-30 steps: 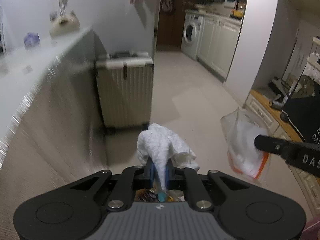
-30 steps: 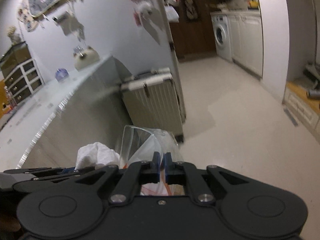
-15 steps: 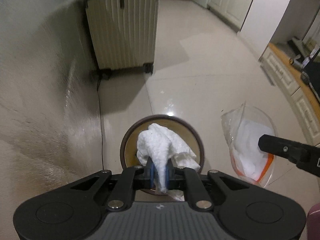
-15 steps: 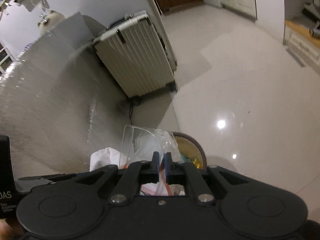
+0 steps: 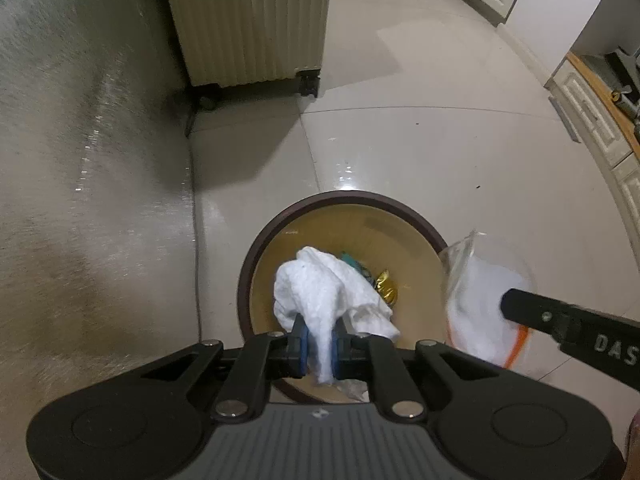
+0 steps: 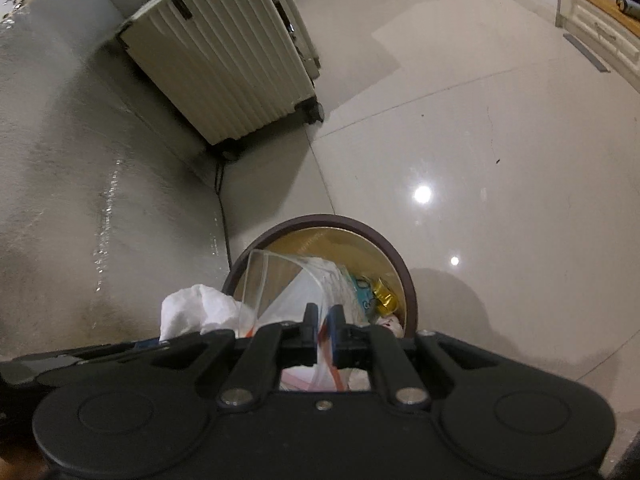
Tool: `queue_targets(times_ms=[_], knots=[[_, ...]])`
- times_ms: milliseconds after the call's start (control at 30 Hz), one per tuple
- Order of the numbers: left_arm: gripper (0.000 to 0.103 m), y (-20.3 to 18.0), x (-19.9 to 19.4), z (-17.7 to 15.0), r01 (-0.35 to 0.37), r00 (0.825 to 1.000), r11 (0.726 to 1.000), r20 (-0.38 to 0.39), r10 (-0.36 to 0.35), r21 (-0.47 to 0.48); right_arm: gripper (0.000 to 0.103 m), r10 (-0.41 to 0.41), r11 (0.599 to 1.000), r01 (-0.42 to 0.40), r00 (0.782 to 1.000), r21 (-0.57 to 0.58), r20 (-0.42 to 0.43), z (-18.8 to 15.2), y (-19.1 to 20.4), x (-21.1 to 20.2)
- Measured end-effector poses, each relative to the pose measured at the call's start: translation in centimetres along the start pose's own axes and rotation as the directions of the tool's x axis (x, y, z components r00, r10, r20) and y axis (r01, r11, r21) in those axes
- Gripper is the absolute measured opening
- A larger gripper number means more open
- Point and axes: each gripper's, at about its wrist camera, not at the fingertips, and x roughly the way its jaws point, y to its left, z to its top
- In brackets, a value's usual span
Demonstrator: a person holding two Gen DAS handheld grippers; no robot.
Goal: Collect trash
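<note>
Tissue (image 5: 320, 292): white, crumpled, pinched.

Dim, warm indoor light. Ceiling lamps glare off the glossy floor tiles (image 6: 423, 194). Suitcase (image 5: 248, 20) shadow lower left. Fisheye bends edges; corners vignetted black, left wall smeared.

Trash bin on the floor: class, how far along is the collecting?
Done: wrappers already lie in the bin. In hand: the left gripper pinches a white tissue over it; the right gripper pinches a clear plastic bag. Left: release both into the bin.
</note>
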Motion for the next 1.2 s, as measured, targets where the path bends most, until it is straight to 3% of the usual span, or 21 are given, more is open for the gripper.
queue_targets(times_ms=[67, 133, 200, 267, 333, 500, 867, 1000, 1200], knots=[[0.016, 0.3, 0.7, 0.2, 0.002, 1.000, 1.000, -0.010, -0.002, -0.001, 0.009, -0.010, 1.000, 0.010, 1.000, 0.006, -0.003, 0.0, -0.1, 0.8], [0.026, 0.6, 1.4, 0.3, -0.010, 1.000, 1.000, -0.024, 0.010, 0.011, 0.014, -0.030, 1.000, 0.030, 1.000, 0.001, 0.005, 0.1, -0.1, 1.6], [0.042, 0.8, 1.8, 0.1, -0.019, 0.999, 1.000, -0.038, 0.020, 0.022, 0.019, -0.053, 0.999, 0.053, 0.999, -0.004, -0.007, 0.1, 0.1, 2.2], [0.050, 1.2, 2.1, -0.1, -0.025, 0.999, 1.000, -0.043, 0.025, 0.013, 0.022, -0.063, 0.998, 0.063, 0.998, -0.011, -0.017, -0.1, 0.1, 2.6], [0.058, 1.5, 2.4, -0.3, -0.024, 0.998, 1.000, -0.050, 0.024, 0.008, 0.032, -0.075, 0.997, 0.075, 0.997, -0.032, -0.018, -0.2, 0.3, 2.6], [0.072, 1.4, 1.9, -1.1, -0.037, 0.998, 0.999, -0.052, 0.037, 0.005, 0.032, -0.073, 0.997, 0.072, 0.997, -0.038, -0.027, -0.7, 0.0, 1.8], [0.081, 1.3, -3.2, -2.1, -0.061, 0.998, 0.998, 0.015, 0.061, -0.009, 0.039, -0.070, 0.995, 0.072, 0.997, -0.068, 0.027, -1.2, 0.0, -3.7], [0.088, 0.9, -6.4, -2.3, -0.069, 0.996, 0.998, 0.064, 0.069, -0.006, 0.051, -0.069, 0.994, 0.074, 0.995, -0.079, 0.071, -1.1, 0.4, -7.2], [0.091, -0.2, -11.4, -3.4, -0.089, 0.988, 0.996, 0.126, 0.088, 0.002, 0.069, -0.068, 0.992, 0.080, 0.989, -0.094, 0.134, -1.5, 1.1, -12.7]])
